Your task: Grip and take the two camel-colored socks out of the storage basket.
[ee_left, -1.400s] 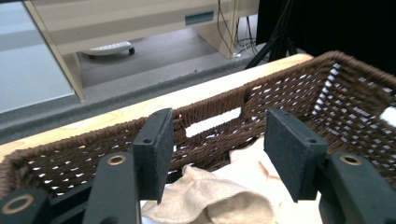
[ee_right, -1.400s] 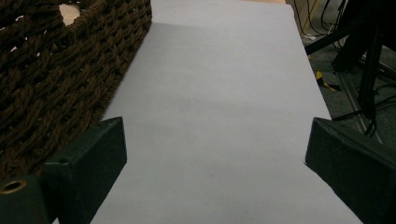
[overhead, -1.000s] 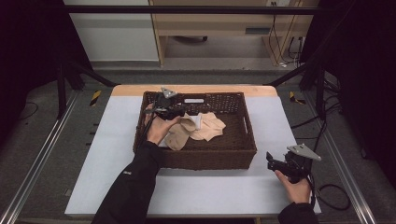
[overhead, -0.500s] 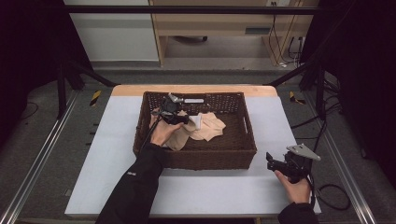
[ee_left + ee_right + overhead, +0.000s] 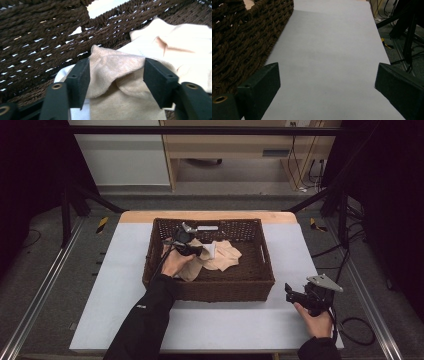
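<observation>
left gripper view: soft beige knit cloth (image 5: pixel 117 75), rumpled, between the spread left claw (image 5: pixel 116 82) jaws

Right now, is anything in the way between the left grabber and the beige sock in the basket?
Nothing visible is. The left gripper is already at the beige sock: its open jaws stand on either side of a raised fold of it. The basket wall is behind the sock, not in front of it.
</observation>
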